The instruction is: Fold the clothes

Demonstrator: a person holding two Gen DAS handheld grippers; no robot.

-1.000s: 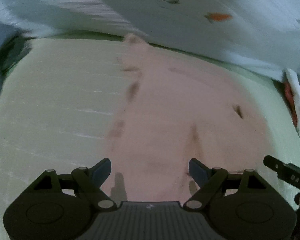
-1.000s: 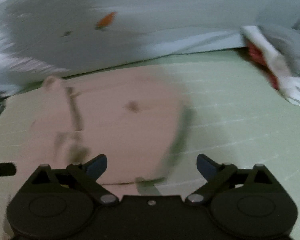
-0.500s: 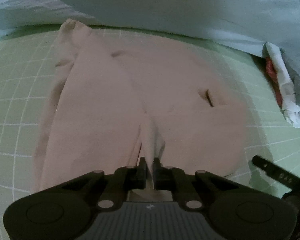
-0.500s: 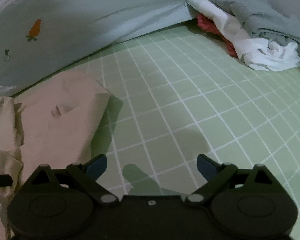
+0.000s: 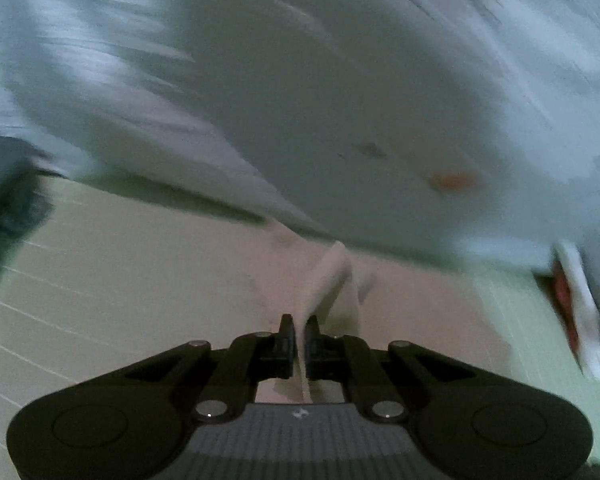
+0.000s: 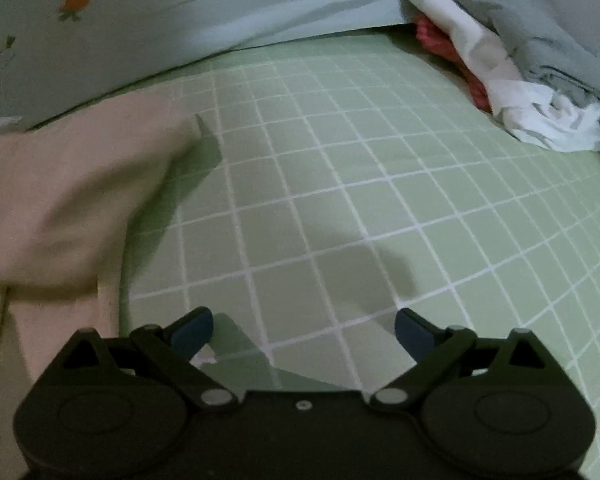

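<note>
My left gripper (image 5: 299, 334) pinches a fold of the pink garment (image 5: 328, 280), lifted off the green sheet (image 6: 340, 168). My right gripper (image 6: 303, 330) hangs spread wide over bare sheet, holding nothing.

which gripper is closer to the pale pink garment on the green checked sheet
Left. The left gripper is clamped on the pale pink garment; the right gripper hovers open beside it over bare sheet.

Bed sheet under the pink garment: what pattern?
Light green sheet with a white grid of squares, clearest in the right wrist view.
</note>
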